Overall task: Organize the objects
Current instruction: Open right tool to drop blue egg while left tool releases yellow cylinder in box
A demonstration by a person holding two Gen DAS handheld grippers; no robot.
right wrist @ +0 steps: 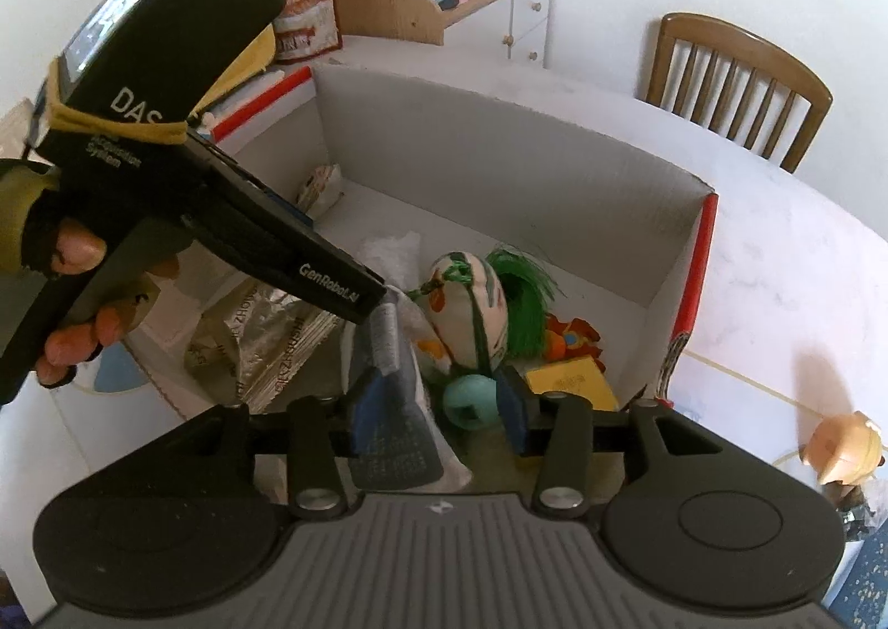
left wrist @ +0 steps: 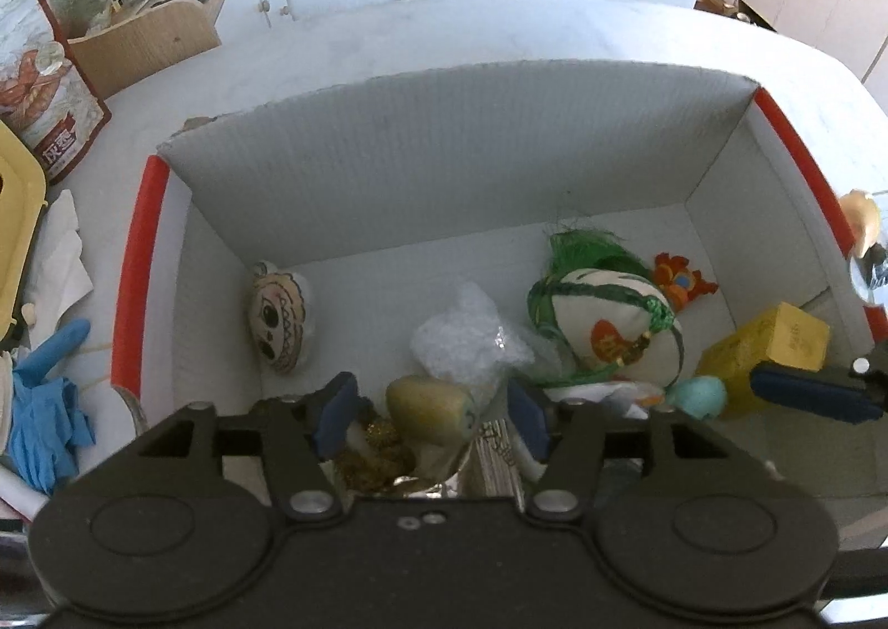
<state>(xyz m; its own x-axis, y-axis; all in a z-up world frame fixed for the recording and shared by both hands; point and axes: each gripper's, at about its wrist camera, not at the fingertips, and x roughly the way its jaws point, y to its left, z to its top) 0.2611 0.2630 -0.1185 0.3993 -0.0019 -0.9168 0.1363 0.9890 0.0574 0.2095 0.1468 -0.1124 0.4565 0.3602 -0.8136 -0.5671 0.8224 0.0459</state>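
Note:
A white cardboard box [left wrist: 388,174] with red edges holds the objects. My left gripper [left wrist: 430,418] is open low inside it, with an olive-green rounded object [left wrist: 433,404] loose between its blue pads. My right gripper [right wrist: 438,415] is also open over the box [right wrist: 499,157], with a teal toy [right wrist: 472,401] and a grey-white packet [right wrist: 397,407] lying between its fingers. One of its blue fingers [left wrist: 816,390] shows beside the yellow carton [left wrist: 771,346]. A gloved hand [right wrist: 72,296] holds the left gripper's black body [right wrist: 183,168].
Also in the box are a doll-face plush [left wrist: 277,323], a bubble-wrap bag [left wrist: 466,340], a white sachet with green tassel [left wrist: 610,323], an orange toy [left wrist: 682,279] and a foil packet [right wrist: 266,346]. A blue glove [left wrist: 44,407] and a tan-haired figurine [right wrist: 843,446] lie outside.

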